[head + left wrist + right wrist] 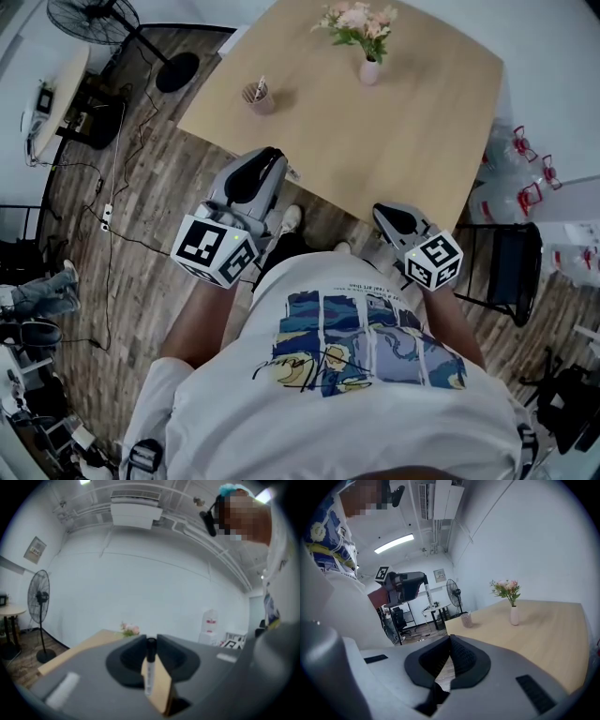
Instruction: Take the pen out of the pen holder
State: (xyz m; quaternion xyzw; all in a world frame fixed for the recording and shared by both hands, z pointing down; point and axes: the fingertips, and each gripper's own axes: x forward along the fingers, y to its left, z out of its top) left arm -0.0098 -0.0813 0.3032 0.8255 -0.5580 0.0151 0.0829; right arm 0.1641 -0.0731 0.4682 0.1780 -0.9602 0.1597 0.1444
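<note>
A slim white pen [149,670] with a black cap stands upright between the jaws of my left gripper [151,641], which is shut on it. In the right gripper view that pen [426,590] sticks out of the left gripper [407,586], held in the air off the table's near edge. The pinkish pen holder [258,97] stands on the wooden table [412,131], far from both grippers, with something white poking out of it. My right gripper [450,638] is shut with nothing in it. In the head view the left gripper [272,157] and right gripper [380,212] hover at the table's near edge.
A pink vase of flowers [368,67] stands near the table's far side. A standing fan [94,19] and a side table [56,103] are at the left, with cables on the floor. Water bottles [511,155] and a black chair [506,262] are at the right.
</note>
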